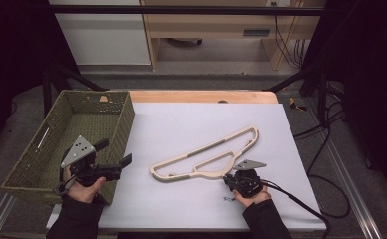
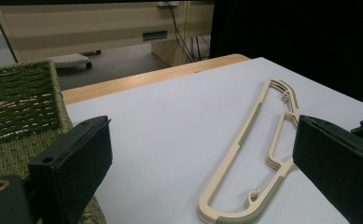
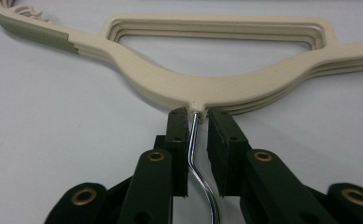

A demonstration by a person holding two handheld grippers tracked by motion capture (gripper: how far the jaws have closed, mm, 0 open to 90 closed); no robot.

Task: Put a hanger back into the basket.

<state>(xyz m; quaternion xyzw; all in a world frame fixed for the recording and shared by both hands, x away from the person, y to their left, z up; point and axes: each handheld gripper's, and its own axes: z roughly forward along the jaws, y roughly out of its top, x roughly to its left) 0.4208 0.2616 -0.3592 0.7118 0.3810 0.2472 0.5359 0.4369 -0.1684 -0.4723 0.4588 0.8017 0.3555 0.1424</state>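
A beige clothes hanger (image 1: 201,174) (image 2: 241,135) (image 3: 193,84) lies flat on the white tabletop (image 1: 206,119), right of centre. Its thin metal hook (image 3: 194,135) points toward the near edge. My right gripper (image 1: 227,178) (image 3: 198,114) rests low on the table at the hanger's neck. Its jaws stand narrowly apart on either side of the hook wire, with a small gap showing beside the wire. My left gripper (image 1: 117,152) (image 2: 202,126) hovers wide open at the basket's right wall, pointing toward the hanger with nothing between its jaws.
A green woven basket (image 1: 126,119) (image 2: 25,98) sits at the table's left edge. A strip of bare wood (image 1: 201,96) runs along the far edge. Cables (image 1: 320,149) hang off the right side.
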